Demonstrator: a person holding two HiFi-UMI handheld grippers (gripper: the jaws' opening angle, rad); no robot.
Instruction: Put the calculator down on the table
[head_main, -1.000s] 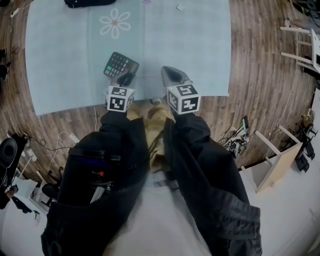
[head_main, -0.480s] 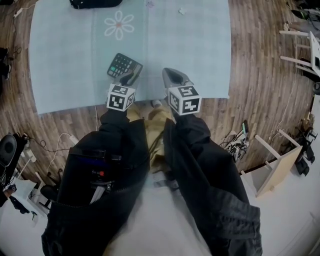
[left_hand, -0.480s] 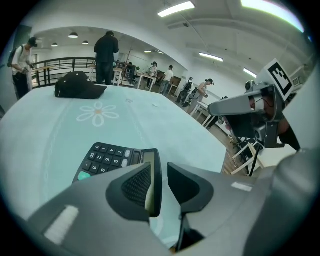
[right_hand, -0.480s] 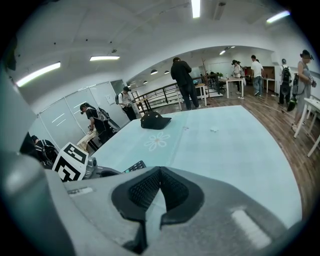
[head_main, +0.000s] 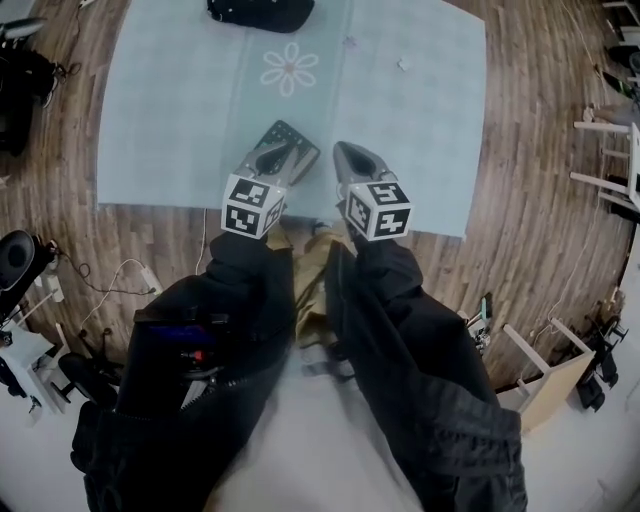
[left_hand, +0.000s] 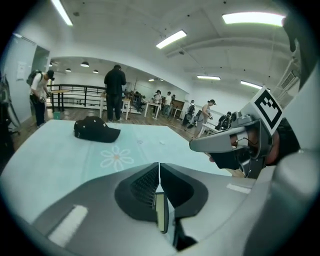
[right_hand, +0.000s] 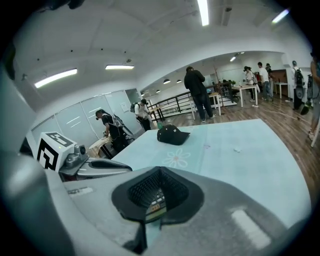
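Far cap, near calculator, cloth between

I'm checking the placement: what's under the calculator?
The light blue cloth lies under the calculator; anything beneath that cloth, and the calculator's near end, is covered.

I'm seeing wood-plank floor all round, with cables trailing at one edge and a pale shelf unit in the corner. Ceiling light strips glow on white. Far back there's a dark railing, white tables, people standing, and a glass partition.
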